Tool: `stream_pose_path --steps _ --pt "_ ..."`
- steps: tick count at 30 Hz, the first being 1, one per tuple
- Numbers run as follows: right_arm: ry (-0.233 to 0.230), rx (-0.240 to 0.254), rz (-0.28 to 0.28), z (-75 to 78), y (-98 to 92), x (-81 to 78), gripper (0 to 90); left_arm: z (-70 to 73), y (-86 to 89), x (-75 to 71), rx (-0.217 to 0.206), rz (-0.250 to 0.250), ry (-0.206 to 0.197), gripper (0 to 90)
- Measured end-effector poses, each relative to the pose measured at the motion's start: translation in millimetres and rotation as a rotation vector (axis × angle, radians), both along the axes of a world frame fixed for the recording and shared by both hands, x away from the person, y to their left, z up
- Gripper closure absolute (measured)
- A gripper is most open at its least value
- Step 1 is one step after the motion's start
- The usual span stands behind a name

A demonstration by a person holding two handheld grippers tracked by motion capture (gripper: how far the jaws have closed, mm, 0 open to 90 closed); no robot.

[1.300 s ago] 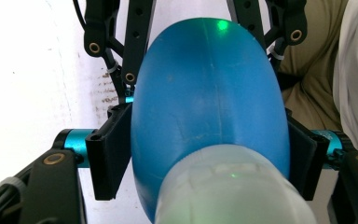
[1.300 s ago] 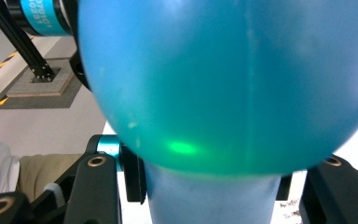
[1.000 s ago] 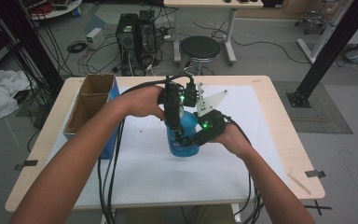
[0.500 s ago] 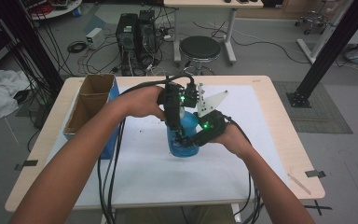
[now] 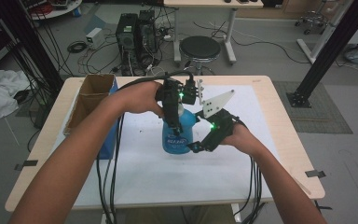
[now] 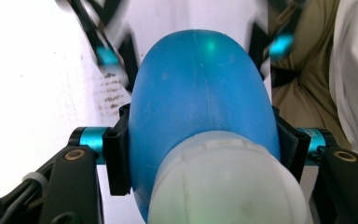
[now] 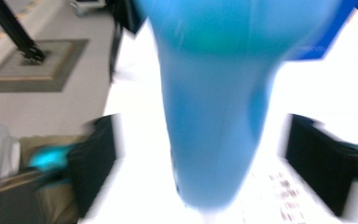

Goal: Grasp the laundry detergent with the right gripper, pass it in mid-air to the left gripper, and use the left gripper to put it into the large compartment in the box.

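Blue plastic bottle (image 5: 176,135), white-capped, upright on the white sheet (image 5: 261,121). Left gripper (image 6: 200,140): clamped on the bottle's upper body just below the cap, a pad (image 6: 117,154) pressed to each flank. Right gripper (image 7: 205,163): jaws just sprung wide, bottle's lower body between them, both pads clear of it.

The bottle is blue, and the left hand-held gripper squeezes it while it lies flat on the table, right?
Not quite. The bottle is blue and the left hand-held gripper squeezes it, but it stands upright on the table, as the high view shows.
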State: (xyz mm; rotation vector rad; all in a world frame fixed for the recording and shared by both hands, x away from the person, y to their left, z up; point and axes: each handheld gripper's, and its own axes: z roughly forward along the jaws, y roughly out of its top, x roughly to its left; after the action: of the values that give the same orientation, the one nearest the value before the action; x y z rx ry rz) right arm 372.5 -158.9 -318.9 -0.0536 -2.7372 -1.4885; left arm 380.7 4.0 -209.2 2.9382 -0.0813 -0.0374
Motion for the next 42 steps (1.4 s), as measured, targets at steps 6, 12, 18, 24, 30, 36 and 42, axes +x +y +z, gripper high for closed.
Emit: stream_pose_path --steps 6,12,18,24,30,36,42 --pt "-0.008 -0.077 -0.131 4.1 -18.3 2.7 1.5 3.9 9.1 4.9 -0.003 0.039 -0.005 37.5" --pt "0.003 -0.165 -0.152 9.1 -33.7 5.8 1.5 6.5 17.6 10.3 -0.004 0.083 -0.02 37.5" --pt "-0.031 -0.295 -0.22 12.7 -45.7 4.5 1.5 7.7 25.6 15.6 0.001 0.134 -0.034 37.5" --pt "-0.056 -0.401 -0.229 15.1 -64.3 5.2 1.5 15.5 34.9 19.8 -0.003 0.168 -0.04 37.4" --pt "-0.018 -0.453 -0.2 23.0 -84.8 8.6 1.5 26.2 43.2 23.0 -0.006 0.197 -0.046 37.5" --pt "-0.029 -0.529 -0.205 33.0 -98.0 9.9 1.5 40.3 49.8 25.6 -0.013 0.225 -0.056 37.5" --pt "-0.046 -0.591 -0.159 31.7 -109.1 9.2 1.6 50.3 57.1 27.8 -0.022 0.239 -0.055 37.5"
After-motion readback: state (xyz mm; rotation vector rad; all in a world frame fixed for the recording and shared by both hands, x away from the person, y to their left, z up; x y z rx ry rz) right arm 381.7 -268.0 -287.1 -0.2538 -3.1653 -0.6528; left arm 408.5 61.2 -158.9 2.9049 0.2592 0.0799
